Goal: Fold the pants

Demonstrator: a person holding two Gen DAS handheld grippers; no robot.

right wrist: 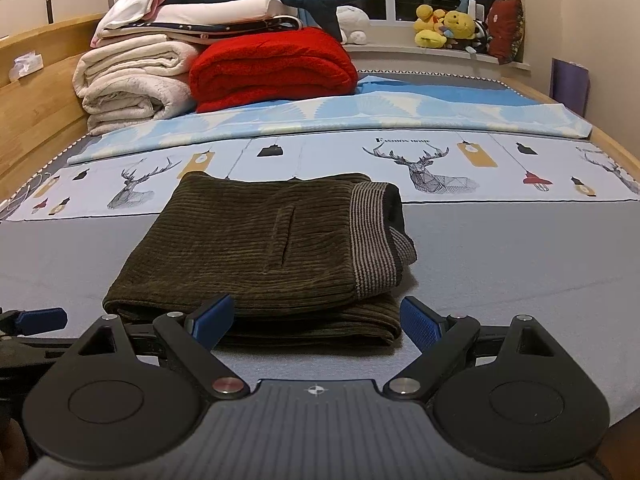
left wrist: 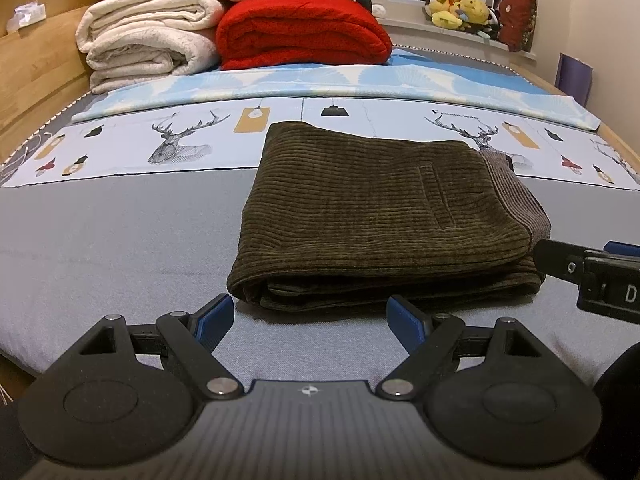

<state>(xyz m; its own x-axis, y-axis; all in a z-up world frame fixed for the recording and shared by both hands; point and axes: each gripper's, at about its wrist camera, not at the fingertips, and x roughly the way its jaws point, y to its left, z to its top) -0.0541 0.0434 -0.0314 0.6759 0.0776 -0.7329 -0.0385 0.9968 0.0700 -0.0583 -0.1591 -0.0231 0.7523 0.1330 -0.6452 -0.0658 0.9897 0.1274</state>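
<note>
Left wrist view: the left gripper [left wrist: 310,322] is hovering with jaws apart and empty; the folded pants [left wrist: 384,216] are lying on the bed [left wrist: 120,240] just ahead, slightly right.

Right wrist view: the right gripper [right wrist: 316,322] is holding its jaws apart, seemingly clear of the pants [right wrist: 260,248], whose long axis is running across them.

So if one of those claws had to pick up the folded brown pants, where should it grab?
Probably the thick near edge of the pants, approached low from the front: the stacked layers there face the open right gripper, so one pinch could catch them all.
</note>
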